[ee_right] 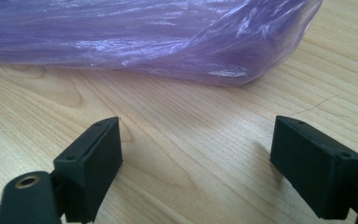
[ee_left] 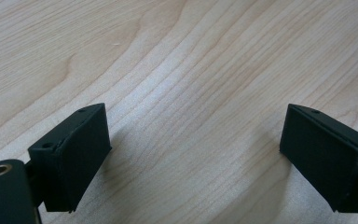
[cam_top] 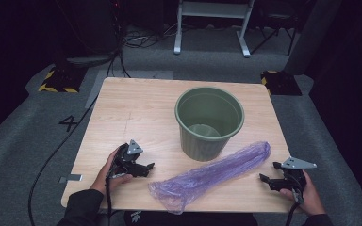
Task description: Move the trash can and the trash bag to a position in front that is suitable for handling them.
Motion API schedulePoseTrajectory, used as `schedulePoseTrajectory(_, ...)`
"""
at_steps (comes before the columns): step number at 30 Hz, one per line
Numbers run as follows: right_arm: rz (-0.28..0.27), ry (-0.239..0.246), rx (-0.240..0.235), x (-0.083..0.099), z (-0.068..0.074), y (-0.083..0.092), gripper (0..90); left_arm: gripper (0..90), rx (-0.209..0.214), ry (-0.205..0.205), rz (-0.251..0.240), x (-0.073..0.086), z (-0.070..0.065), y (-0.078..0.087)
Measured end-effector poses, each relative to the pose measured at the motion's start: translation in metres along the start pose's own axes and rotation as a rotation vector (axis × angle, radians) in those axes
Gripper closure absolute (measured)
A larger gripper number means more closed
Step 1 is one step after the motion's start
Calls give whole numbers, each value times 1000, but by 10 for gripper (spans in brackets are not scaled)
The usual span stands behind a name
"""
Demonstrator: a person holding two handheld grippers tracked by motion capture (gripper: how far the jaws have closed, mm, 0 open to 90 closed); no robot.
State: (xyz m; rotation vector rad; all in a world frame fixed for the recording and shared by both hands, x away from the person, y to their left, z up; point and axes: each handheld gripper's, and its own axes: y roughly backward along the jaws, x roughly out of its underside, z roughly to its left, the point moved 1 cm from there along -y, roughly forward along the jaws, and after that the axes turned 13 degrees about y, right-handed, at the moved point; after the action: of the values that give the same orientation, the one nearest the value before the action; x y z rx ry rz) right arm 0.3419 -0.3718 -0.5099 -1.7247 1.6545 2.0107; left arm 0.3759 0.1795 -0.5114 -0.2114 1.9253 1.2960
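Both hand-held grippers sit wide open with nothing in them, left hand-held gripper and right hand-held gripper low over the counter. Between them lies a purple plastic bag, stretched diagonally, touching the green bucket.

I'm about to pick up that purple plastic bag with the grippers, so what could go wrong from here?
The thin purple plastic bag looks slippery and limp; the open right gripper could pinch just one layer and lose it. The round green plastic bin touches or nearly touches the bag, so dragging the bag may nudge or tip it.
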Motion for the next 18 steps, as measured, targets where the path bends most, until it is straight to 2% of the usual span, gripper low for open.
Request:
schedulePoseTrajectory(4, -3, 11, 9, 0, 1, 0, 162, 97, 22, -29, 5, 5, 1, 5)
schedulePoseTrajectory(10, 1, 25, 7, -1, 0, 0, 153, 95, -4, -1, 7, 10, 0, 10)
schedulePoseTrajectory(14, 8, 25, 15, -2, 1, 2, 175, 94, 8, -15, 13, 11, 2, 13)
schedulePoseTrajectory(18, -53, 5, 0, -6, 2, 7, 190, 94, 25, -31, 7, 13, 5, 14)
